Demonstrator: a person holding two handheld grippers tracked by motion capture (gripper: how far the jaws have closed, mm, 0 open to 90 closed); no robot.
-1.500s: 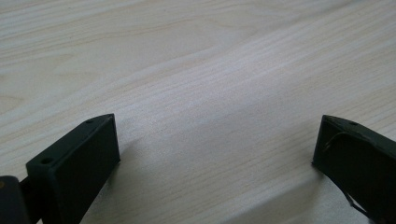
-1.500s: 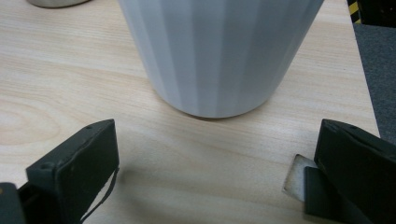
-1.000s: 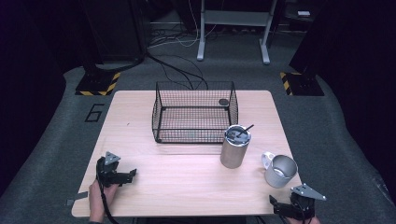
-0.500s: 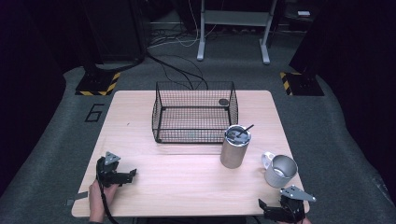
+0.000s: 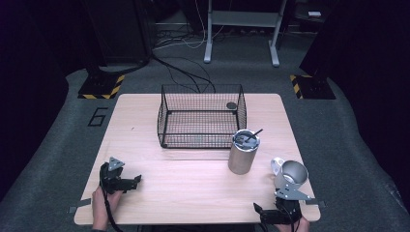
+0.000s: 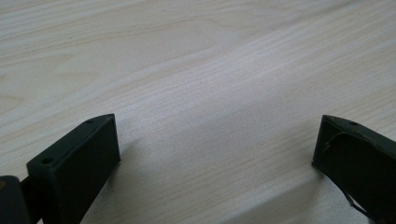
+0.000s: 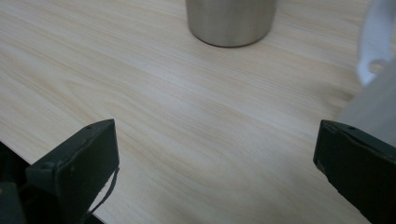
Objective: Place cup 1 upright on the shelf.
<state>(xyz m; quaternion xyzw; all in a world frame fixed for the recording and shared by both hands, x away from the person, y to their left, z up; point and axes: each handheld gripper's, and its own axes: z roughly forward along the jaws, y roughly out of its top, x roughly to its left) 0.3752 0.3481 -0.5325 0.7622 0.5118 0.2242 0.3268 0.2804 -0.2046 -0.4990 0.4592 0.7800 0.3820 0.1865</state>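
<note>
Right gripper (image 5: 265,212) is sitting at the near right edge of the wooden surface (image 5: 193,179), its jaws spread wide and holding nothing; the metal mug (image 5: 290,175) is standing just beyond it, with the steel tumbler (image 5: 243,151) a little farther in, beside the wire basket (image 5: 201,116). Left gripper (image 5: 131,181) is resting at the near left, likewise spread and empty, well apart from all three. Judged from this layout, the approach step is in hand and no grasp is yet made. Next, the right gripper is needing to advance and turn toward the mug so that its jaws straddle the wall or handle before closing.
</note>
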